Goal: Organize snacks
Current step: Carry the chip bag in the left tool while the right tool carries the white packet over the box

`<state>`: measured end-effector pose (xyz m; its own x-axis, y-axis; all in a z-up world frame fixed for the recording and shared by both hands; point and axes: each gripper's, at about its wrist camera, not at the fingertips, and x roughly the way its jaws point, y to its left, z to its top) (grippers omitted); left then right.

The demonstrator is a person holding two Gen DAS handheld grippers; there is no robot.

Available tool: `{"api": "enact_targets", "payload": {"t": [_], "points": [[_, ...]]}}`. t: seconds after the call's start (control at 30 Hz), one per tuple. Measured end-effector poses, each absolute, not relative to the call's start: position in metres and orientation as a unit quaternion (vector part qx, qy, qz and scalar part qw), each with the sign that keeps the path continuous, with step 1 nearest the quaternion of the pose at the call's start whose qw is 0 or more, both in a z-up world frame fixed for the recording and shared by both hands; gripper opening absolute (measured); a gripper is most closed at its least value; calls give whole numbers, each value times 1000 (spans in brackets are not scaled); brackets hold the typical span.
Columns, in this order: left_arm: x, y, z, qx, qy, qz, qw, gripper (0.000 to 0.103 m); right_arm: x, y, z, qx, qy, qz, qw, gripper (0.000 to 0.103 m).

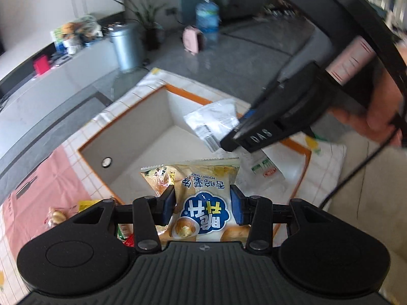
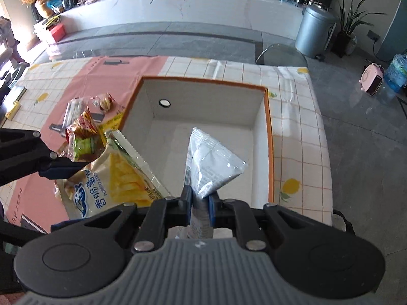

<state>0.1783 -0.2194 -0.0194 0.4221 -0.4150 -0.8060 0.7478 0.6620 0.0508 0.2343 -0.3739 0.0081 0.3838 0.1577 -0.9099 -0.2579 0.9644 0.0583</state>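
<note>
The table point(image 2: 300, 117) carries a checked cloth with pink panels and lemon prints. An open box point(image 2: 269, 137) with orange edges and a white interior stands on the right portion of the table; a round hole marks its far wall. A pile of snack packets point(image 2: 84, 132) lies on the cloth just left of the box. The left gripper point(image 1: 203, 203) pinches a yellow potato-stick bag point(image 1: 203, 198) between its blue pads, holding it above the near edge of the box. The right gripper point(image 2: 201, 203) is pressed tight on the neck of a small silver packet point(image 2: 211, 162), which hangs over the box interior. A hand point(image 1: 376, 111) holds the right gripper at the right of the left wrist view.
</note>
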Motion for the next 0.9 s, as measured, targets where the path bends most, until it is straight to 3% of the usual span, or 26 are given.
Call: {"api": "enact_targets", "payload": {"t": [0.33,0.67,0.8,0.9], "points": [[189,-249,-58,288,442,-390,755,50,263,-367,-49,-54,616,151,771,9],[206,-250,-82,257,484,-393,738,51,277,-367,-82,-58,655,153,737,11],[206,-251,-84,255,484,-389,741,52,277,-364,-87,-75,657,145,736,17],[204,-251,-81,254,474,-392,747,59,278,-362,-87,-77,657,137,738,20]]}}
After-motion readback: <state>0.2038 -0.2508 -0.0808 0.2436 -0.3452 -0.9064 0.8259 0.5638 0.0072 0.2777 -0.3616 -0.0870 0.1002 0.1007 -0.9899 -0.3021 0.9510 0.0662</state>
